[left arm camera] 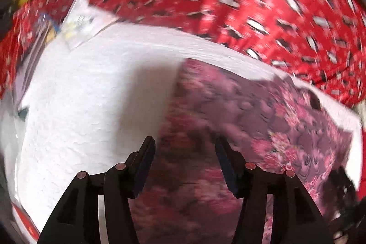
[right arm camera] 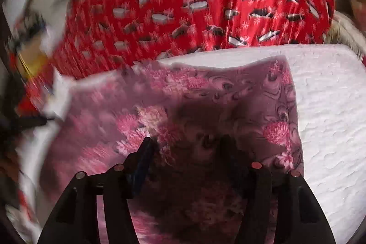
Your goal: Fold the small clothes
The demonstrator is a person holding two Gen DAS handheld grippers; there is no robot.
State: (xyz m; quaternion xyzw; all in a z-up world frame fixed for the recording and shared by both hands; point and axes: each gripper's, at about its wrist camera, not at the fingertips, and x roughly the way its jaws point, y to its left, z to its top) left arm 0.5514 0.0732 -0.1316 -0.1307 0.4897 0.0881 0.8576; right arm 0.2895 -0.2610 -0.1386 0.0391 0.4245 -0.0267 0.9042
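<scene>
left gripper (left arm camera: 185, 148) and right gripper (right arm camera: 186, 145) both spread apart over pink floral cloth (right arm camera: 205, 106); risk: blurred, hasty motion could bunch fold on white pad (left arm camera: 91, 95).

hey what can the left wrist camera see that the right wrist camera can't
Only the left wrist view shows the cloth's left edge against a wide bare stretch of white pad, plus some blurred papers at upper left.

Only the right wrist view shows the cloth's right edge and something pale and fuzzy at upper right.

Both show the pink floral cloth lying on the white textured pad, the red patterned sheet behind, and each camera's own open gripper, left and right, above the cloth.
</scene>
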